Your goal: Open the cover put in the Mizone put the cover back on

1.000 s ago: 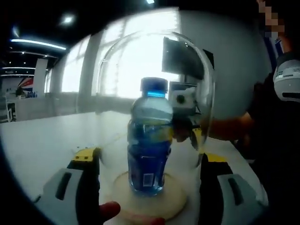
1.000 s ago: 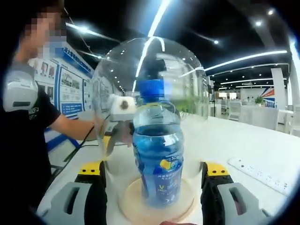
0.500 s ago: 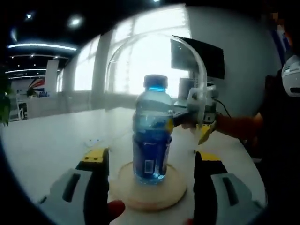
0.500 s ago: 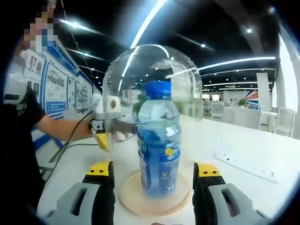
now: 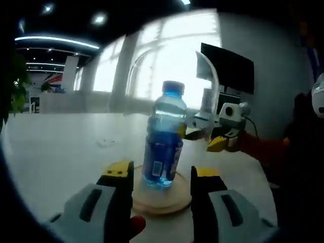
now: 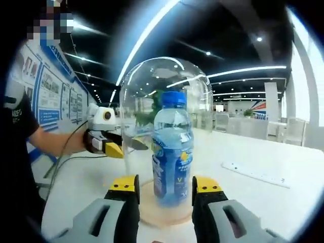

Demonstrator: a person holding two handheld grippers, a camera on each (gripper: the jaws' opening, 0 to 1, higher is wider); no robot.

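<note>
Left gripper view: bottle (image 5: 163, 142) upright on wooden base (image 5: 161, 198) on the table (image 5: 55, 152), under glass cover (image 5: 205, 96); left gripper (image 5: 159, 174) fingers apart, holding nothing.

Right gripper view: right gripper (image 6: 161, 185) likewise empty, fingers apart. Cover appears replaced; task nearly finished.

Your right gripper (image 6: 164, 187) sits low w/ jaws apart, either side of the wooden base (image 6: 161, 213). Mizone bottle (image 6: 172, 148) stands upright on it under the clear glass cover (image 6: 167, 101). Your left gripper (image 6: 109, 144) comes in from the left, tips at the cover's wall. White power strip (image 6: 255, 174) lies on the table (image 6: 253, 207).
</note>
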